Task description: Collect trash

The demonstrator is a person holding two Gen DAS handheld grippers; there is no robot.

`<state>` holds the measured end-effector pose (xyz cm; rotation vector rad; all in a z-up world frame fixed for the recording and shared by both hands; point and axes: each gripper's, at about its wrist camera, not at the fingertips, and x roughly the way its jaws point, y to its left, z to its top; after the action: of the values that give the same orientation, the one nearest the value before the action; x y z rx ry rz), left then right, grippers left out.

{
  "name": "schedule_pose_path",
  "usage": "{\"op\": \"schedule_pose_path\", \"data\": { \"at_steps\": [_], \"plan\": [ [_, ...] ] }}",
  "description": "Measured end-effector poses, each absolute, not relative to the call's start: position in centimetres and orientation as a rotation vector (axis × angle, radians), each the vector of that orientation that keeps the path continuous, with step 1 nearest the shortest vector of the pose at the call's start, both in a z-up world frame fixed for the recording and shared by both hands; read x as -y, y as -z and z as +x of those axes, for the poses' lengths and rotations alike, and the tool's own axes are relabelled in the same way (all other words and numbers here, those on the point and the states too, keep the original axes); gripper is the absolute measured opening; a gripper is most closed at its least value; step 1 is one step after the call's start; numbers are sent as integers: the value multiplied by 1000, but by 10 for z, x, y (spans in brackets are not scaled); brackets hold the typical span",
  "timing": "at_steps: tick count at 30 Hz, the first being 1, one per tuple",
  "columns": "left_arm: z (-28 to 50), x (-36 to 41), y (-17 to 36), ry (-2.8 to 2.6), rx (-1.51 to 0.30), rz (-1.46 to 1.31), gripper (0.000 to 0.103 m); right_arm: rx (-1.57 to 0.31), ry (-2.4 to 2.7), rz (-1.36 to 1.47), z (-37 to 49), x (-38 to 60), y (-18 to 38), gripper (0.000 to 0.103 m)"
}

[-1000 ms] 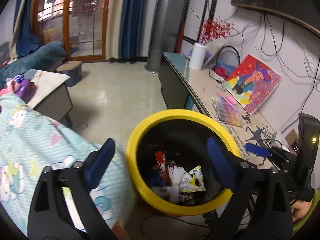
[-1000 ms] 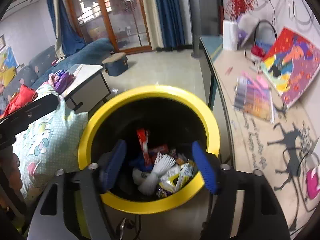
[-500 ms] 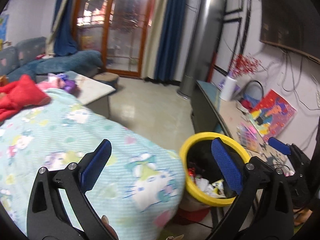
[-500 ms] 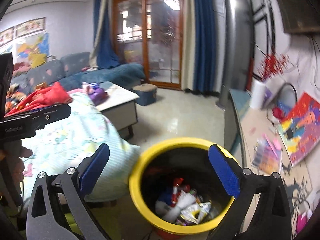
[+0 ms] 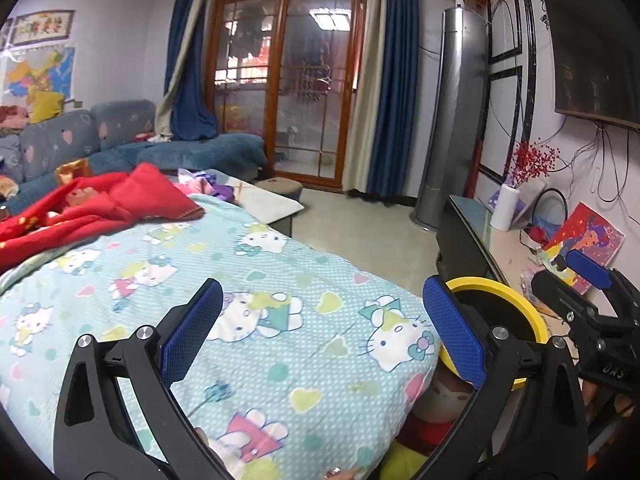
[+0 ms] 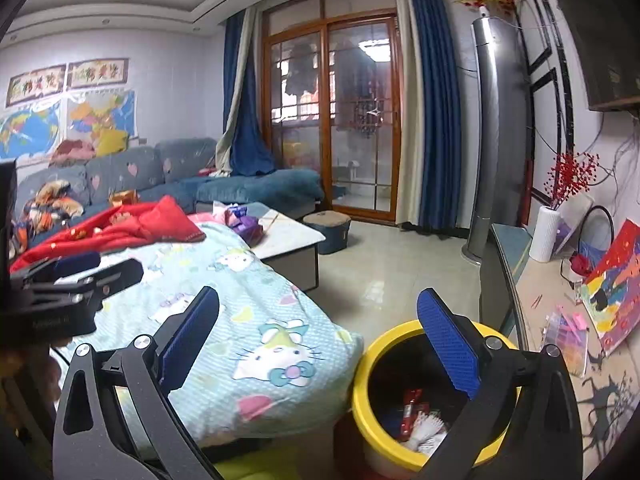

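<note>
Right now your right tongs have just been opening and stand spread with nothing between them; your left tongs are spread and empty too. Below them, the round yellow-rimmed trash bin beside the cartoon-print quilt already holds wrappers; no further trash shows, so you still have to find some.

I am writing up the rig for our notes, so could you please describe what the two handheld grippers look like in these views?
Both match: the left gripper and right gripper each have two black, skeletal, cut-out fingers with silver screw heads, tipped by flat blue textured pads. Seen from the left view, the right unit's black body carries small pale lettering, too blurred to read. No sleeve or cable shows.
</note>
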<state>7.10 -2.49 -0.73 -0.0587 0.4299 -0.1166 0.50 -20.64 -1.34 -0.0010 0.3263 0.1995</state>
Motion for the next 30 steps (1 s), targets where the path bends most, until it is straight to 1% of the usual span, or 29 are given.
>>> {"op": "schedule_pose_path", "data": {
  "at_steps": [5, 9, 19, 30],
  "plan": [
    [49, 17, 7, 118, -412, -70, 92, -274, -170, 58, -15, 197, 9, 97],
    [36, 16, 12, 123, -390, -59, 92, -234, -159, 45, -29, 188, 10, 97],
    [30, 11, 14, 132, -372, -75, 92, -252, -157, 7, -29, 178, 23, 97],
    [28, 8, 14, 120, -371, -88, 92, -229, -143, -9, -31, 176, 23, 97]
  ]
}}
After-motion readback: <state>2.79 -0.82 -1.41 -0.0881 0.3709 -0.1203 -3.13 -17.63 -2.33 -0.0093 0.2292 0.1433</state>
